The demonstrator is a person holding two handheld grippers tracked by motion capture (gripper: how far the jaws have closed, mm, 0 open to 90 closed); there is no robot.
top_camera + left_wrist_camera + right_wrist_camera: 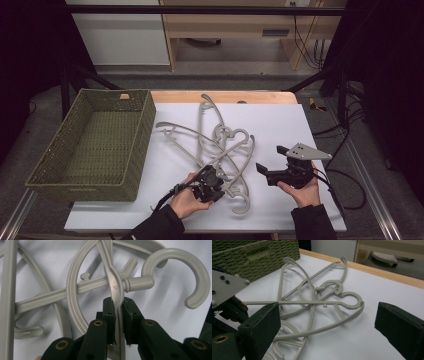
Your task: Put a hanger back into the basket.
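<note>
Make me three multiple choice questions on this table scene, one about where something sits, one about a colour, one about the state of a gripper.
1. Where does the woven basket stand relative to the hangers?
A. at the high view's left of them
B. on top of them
C. at the high view's right of them

2. What colour are the hangers?
A. red
B. pale grey
C. black

3. How does the left gripper stand?
A. wide open over bare table
B. shut on a hanger bar
C. inside the basket

Answers: 1 A, the basket fills the left side of the table. 2 B, all are pale grey plastic. 3 B, its pads clamp a thin bar.
</note>
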